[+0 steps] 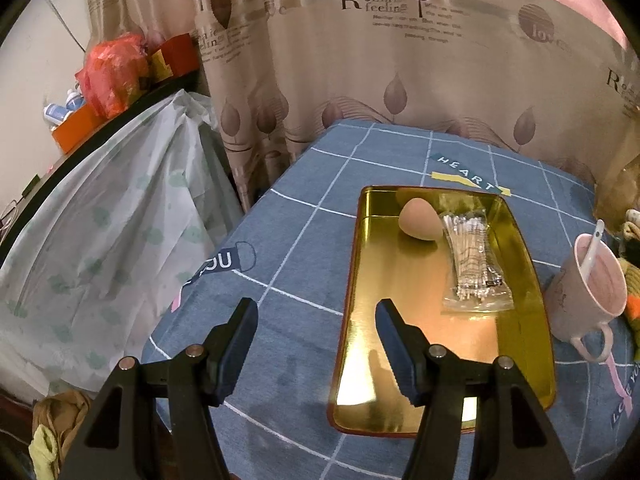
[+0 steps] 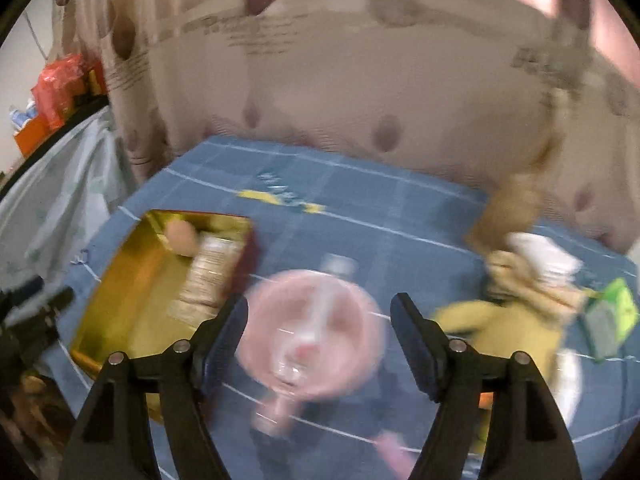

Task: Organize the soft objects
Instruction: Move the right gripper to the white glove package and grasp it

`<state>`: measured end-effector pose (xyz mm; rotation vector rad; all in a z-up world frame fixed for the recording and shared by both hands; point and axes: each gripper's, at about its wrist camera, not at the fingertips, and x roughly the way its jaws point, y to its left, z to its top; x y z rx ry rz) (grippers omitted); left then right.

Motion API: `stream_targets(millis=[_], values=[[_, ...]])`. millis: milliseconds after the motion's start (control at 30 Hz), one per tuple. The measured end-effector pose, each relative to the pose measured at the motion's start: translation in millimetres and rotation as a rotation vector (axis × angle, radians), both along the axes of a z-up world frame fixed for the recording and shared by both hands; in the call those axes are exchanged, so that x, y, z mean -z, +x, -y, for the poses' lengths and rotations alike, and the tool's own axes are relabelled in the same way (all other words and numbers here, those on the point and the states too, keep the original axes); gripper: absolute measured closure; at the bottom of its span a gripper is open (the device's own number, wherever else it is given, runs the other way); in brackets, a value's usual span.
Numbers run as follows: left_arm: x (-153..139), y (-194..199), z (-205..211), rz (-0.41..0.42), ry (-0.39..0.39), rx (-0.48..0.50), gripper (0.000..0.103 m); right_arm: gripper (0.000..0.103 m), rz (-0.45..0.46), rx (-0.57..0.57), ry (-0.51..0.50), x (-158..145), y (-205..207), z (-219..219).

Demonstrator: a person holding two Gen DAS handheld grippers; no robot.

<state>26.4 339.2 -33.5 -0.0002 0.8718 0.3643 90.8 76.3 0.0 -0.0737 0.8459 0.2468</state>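
Gold, mirror-slick metal makes up the shallow tray (image 1: 532, 280) on the blue checked cloth of the table (image 1: 288, 248); in it sit the egg-shaped sponge (image 1: 419, 221) – matte, squashy – and a crinkly clear packet of cotton swabs (image 1: 474, 268). The left gripper (image 1: 316, 344) hovers spread and empty over the tray's near edge. The right gripper (image 2: 319, 340), jaws apart with nothing between them, hangs over the pink ceramic mug (image 2: 312, 332) – a careless sweep towards the yellow plush pile (image 2: 508, 328) could tip it.
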Motion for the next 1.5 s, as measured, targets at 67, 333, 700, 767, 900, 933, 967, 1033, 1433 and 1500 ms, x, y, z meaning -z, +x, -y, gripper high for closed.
stream_targets(millis=[67,333,700,767,900,933,967,1033,1433,1500], values=[[-2,-1,4,0.006,-0.003,0.010,0.040,0.031,-0.002,0.047,-0.009,-1,-7,38],[-9,-2,20,0.021,0.012,0.034,0.040,0.031,-0.063,0.261,-0.026,18,-20,168],[-12,-3,56,-0.011,-0.002,0.119,0.040,0.031,-0.142,0.314,0.046,63,-18,229],[-14,-1,67,-0.015,0.005,0.139,0.040,0.029,-0.152,0.307,0.070,71,-15,232],[-21,5,94,-0.015,0.014,0.203,0.040,0.021,-0.147,0.296,0.118,80,-13,240],[-22,6,101,-0.014,0.016,0.220,0.040,0.020,-0.150,0.293,0.141,82,-12,244],[-23,8,109,-0.014,0.017,0.238,0.040,0.020,-0.156,0.290,0.161,84,-11,245],[-25,10,125,-0.014,0.010,0.274,0.040,0.020,-0.174,0.282,0.212,89,-9,250],[-16,19,227,-0.058,0.000,0.491,0.040,0.056,-0.138,0.208,0.262,77,-27,259],[-14,18,243,-0.066,-0.001,0.526,0.040,0.056,-0.135,0.212,0.264,75,-30,266]])
